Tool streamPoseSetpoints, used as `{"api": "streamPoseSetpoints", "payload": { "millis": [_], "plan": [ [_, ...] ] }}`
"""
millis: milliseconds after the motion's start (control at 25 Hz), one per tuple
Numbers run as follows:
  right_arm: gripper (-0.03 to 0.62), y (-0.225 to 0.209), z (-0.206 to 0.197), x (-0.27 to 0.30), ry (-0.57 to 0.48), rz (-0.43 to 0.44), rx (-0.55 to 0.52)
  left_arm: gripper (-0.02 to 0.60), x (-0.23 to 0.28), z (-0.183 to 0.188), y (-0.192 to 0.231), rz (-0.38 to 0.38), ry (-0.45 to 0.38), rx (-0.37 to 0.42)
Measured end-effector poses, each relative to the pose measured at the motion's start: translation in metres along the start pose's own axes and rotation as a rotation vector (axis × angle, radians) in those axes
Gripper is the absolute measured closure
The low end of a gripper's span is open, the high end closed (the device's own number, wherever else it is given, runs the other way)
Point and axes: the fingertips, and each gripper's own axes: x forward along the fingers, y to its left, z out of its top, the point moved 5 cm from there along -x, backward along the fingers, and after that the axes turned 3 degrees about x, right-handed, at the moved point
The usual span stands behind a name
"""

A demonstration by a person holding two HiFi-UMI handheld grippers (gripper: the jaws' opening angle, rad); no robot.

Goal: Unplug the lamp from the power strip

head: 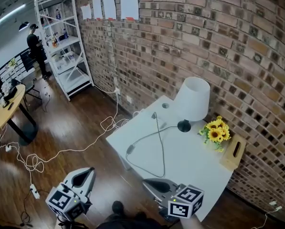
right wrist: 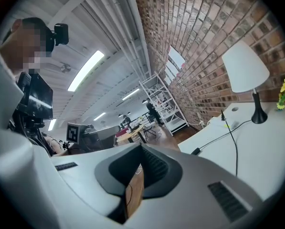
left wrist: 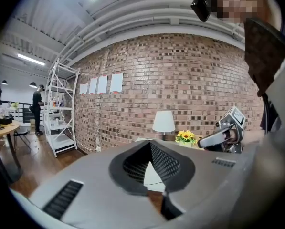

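A white-shaded lamp [head: 193,98] with a black base stands at the back of a white table [head: 190,161], against the brick wall. Its black cord [head: 152,136] runs across the top to a dark plug-like piece [head: 130,150] near the left edge. I cannot make out a power strip on the table. My right gripper [head: 154,185] is shut and empty at the table's near edge, pointing toward the lamp [right wrist: 245,68]. Off the table, to the left over the wooden floor, my left gripper [head: 87,175] is shut with nothing in it. The left gripper view shows the lamp [left wrist: 163,122] far ahead.
Yellow sunflowers [head: 215,130] and a wooden box [head: 234,151] sit at the table's right. White cables [head: 61,151] trail over the floor, with a small white strip [head: 34,191] at the left. A white shelf rack [head: 66,46], a round wooden table [head: 6,109] and a person [head: 36,44] stand farther off.
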Motion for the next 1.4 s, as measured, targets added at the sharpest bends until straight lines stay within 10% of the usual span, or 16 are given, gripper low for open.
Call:
{"api": "streamPoseSetpoints", "payload": {
  "millis": [1400],
  "plan": [
    [0.592,0.032,0.052,0.214,0.046,-0.103,-0.085,0.568,0.029,0.011,0.208,-0.153,-0.098,-0.007]
  ]
}}
